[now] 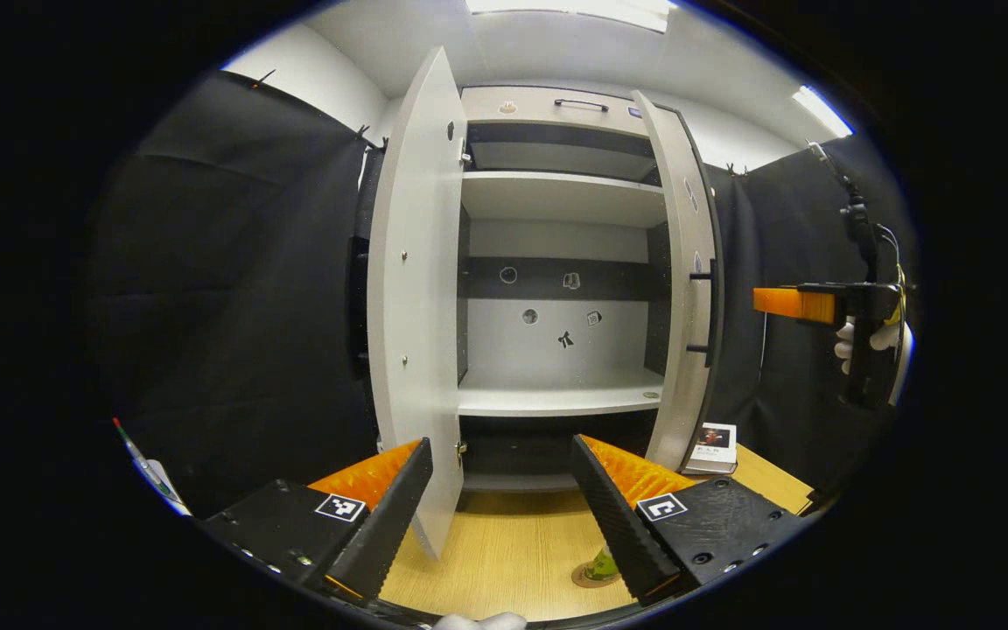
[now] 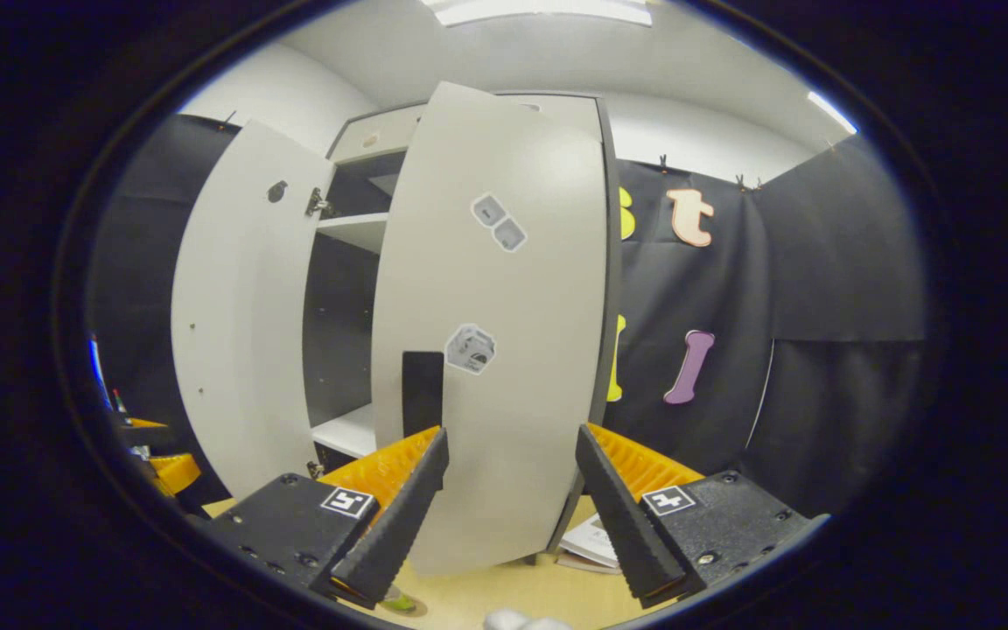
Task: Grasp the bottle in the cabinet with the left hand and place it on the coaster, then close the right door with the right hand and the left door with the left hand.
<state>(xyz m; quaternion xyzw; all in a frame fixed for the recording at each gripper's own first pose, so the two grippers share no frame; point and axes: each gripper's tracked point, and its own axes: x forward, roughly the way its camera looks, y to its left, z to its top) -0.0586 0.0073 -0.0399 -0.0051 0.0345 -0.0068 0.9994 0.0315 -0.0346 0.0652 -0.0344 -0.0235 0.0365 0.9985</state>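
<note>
a: where's the bottle (image 1: 602,564) now?
b: low in the frame of the left gripper view, on the coaster (image 1: 593,577) on the tabletop (image 1: 513,551), just beside the left gripper's (image 1: 498,512) right-hand finger. shelves look bare, so i'd judge the placing done

a: so the doors next. which first?
b: right door (image 2: 504,350), right hand. in the right gripper view it stands upright, centre frame, directly ahead of the right gripper (image 2: 508,516); its panel spans the gap between the spread fingers, and i can't tell whether they touch it

a: and the handle?
b: dark vertical bar (image 2: 423,394), lower centre, just above the left-hand finger. the long axis of door and bar is vertical, so the push should go flat against the face, swinging toward the cabinet (image 1: 556,262)

a: left gripper?
b: fingers spread, holding nothing. left door (image 1: 416,297) is centre-left in its view, edge-on, its lower edge between the fingers, so that hand is nearer to it

a: risk?
b: the bottle sits close to the left door's sweep, i'd guess
</note>
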